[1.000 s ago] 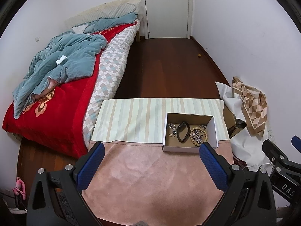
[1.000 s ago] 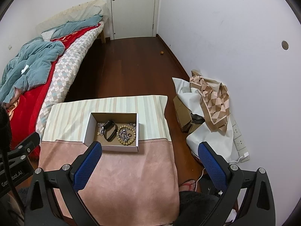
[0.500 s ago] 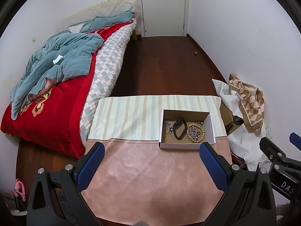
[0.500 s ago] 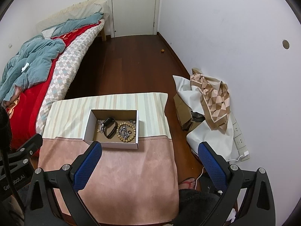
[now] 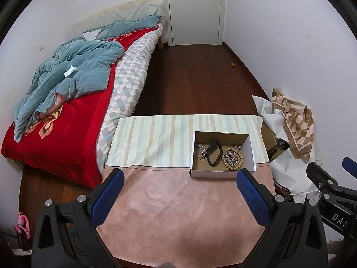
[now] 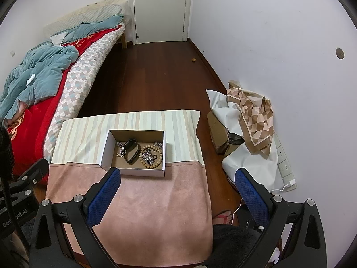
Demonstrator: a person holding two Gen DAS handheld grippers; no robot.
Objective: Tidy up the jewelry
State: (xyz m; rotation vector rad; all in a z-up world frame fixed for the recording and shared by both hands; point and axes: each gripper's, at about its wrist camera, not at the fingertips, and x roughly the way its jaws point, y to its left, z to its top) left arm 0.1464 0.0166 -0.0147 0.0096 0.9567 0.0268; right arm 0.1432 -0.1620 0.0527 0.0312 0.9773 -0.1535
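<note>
My left claw [image 5: 178, 192] is spread wide with nothing between its blue pads, held above the pink cloth [image 5: 178, 212] that covers the near half of the tabletop [image 5: 154, 138]. My right claw [image 6: 178, 189] is just as wide and also holds nothing; its left pad sits in front of the near left corner of the cardboard box [image 6: 136, 171] in that view. The box rests on the far right part of the tabletop, straddling the seam between the pink cloth and the striped cloth [image 5: 156, 140]. Inside it I see a black band [image 5: 213, 154] lying in the middle, a wooden bead bracelet [image 5: 232, 158] just right of it with silvery chain [image 5: 231, 157] piled inside the ring, and more silver chain [image 5: 200, 148] to the band's left. A bed [image 5: 67, 111] stands to the left.
</note>
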